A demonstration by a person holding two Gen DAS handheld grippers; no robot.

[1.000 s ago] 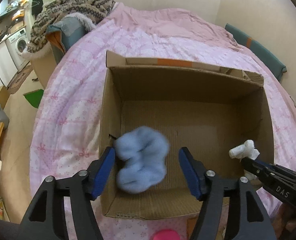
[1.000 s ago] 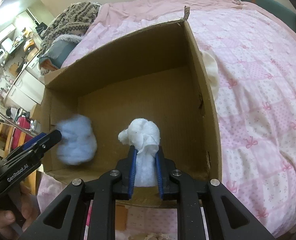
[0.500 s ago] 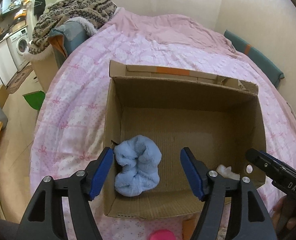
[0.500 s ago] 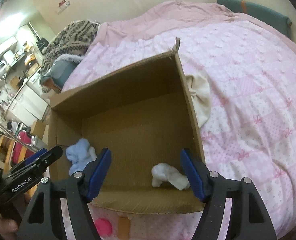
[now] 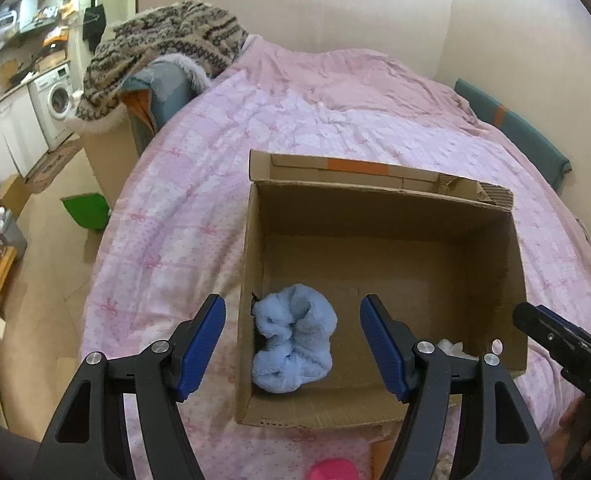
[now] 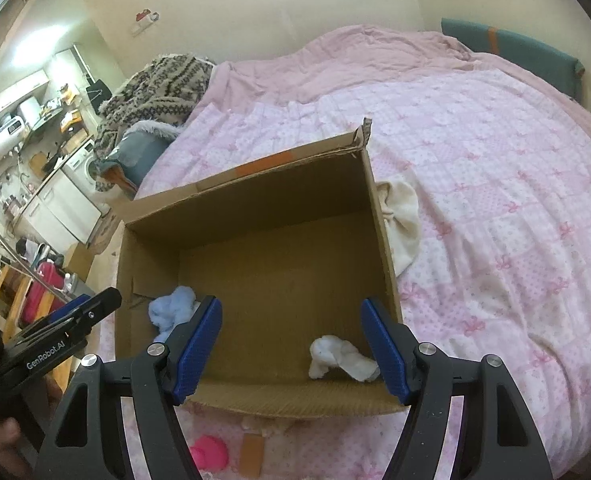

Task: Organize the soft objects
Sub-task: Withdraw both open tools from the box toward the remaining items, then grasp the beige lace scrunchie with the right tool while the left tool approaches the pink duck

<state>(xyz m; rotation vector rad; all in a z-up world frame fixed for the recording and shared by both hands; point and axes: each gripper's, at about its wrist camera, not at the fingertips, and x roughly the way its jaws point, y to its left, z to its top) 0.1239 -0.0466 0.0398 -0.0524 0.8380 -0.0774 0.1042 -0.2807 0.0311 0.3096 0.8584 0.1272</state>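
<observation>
Seen from the left wrist, the fluffy light-blue sock bundle [image 5: 293, 346] lies whole in the open brown cardboard box [image 5: 379, 208] under the left gripper [image 5: 292, 348], jaws released, while only the right wrist shows the crumpled white sock [image 6: 341, 358] below the right gripper [image 6: 291, 348], jaws just sprung apart and empty, and a cream cloth [image 6: 403, 224] outside on the pink quilted bed [image 6: 495, 200].

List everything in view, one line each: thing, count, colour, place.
cardboard box: 1, brown, on the bed
fluffy cloth: 1, light blue, in the box's near left corner
small cloth: 1, white, in the box's near right corner
cream cloth: 1, outside the box's right wall
quilt: 1, pink, covers the bed
knitted blanket: 1, brown patterned, beyond the bed
washing machine: 1, white, far left
pink object: 1, before the box
left claw: open, empty
right claw: open, empty
</observation>
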